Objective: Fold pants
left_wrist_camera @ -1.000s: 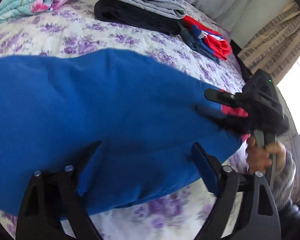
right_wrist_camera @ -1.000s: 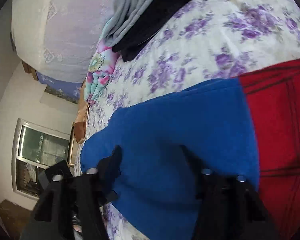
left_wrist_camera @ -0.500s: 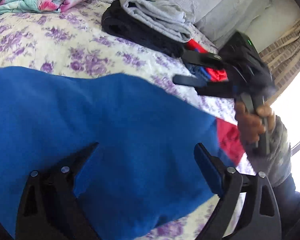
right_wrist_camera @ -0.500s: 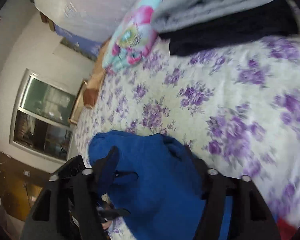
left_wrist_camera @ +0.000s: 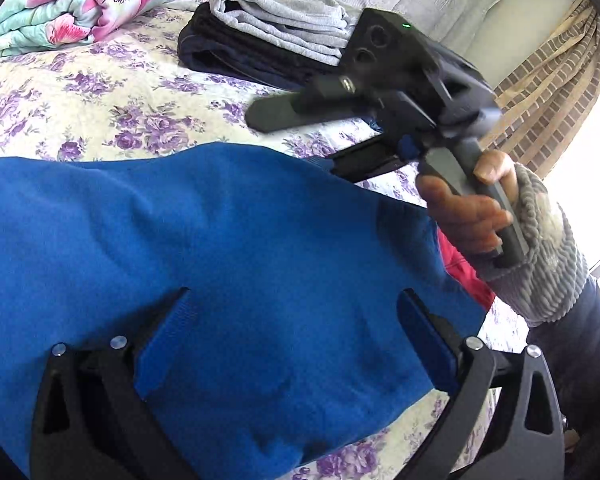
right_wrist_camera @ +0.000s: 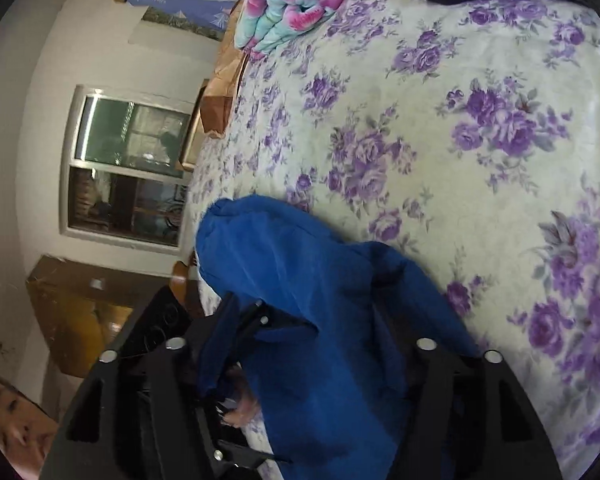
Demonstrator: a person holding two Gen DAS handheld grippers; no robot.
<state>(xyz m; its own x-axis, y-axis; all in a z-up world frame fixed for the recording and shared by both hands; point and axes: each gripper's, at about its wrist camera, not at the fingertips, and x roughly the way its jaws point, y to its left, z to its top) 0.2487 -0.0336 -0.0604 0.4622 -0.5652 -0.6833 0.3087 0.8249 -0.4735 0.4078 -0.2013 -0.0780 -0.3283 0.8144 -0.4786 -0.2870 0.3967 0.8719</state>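
The left gripper [left_wrist_camera: 292, 344] stands with its jaws spread wide at the bottom of the left wrist view, having just opened further; blue cloth lies between the blue pads [left_wrist_camera: 162, 350], which do not press on it. That cloth is the blue pants [left_wrist_camera: 204, 240], a folded bundle filling the lower left and middle of the frame on the floral bedsheet [left_wrist_camera: 100, 100], with a red part [left_wrist_camera: 460, 268] showing at its right edge.

The right gripper [left_wrist_camera: 296, 136] crosses the upper right of the same view, held by a hand [left_wrist_camera: 468, 208] in a grey knitted cuff [left_wrist_camera: 548, 256]. Its jaws have also just been opening and stand apart, nothing pinched between them (its upper finger is motion-blurred). In the right wrist view the right gripper [right_wrist_camera: 300, 316] frames the blue pants [right_wrist_camera: 320, 320] at lower centre, the cloth lying loose between the fingers.

Farther out, at the top of the left wrist view, a grey folded garment [left_wrist_camera: 284, 20] sits on a dark folded one [left_wrist_camera: 236, 56], and a flowered quilt [left_wrist_camera: 72, 4] lies in the upper left. A striped curtain [left_wrist_camera: 548, 88] hangs at the right.
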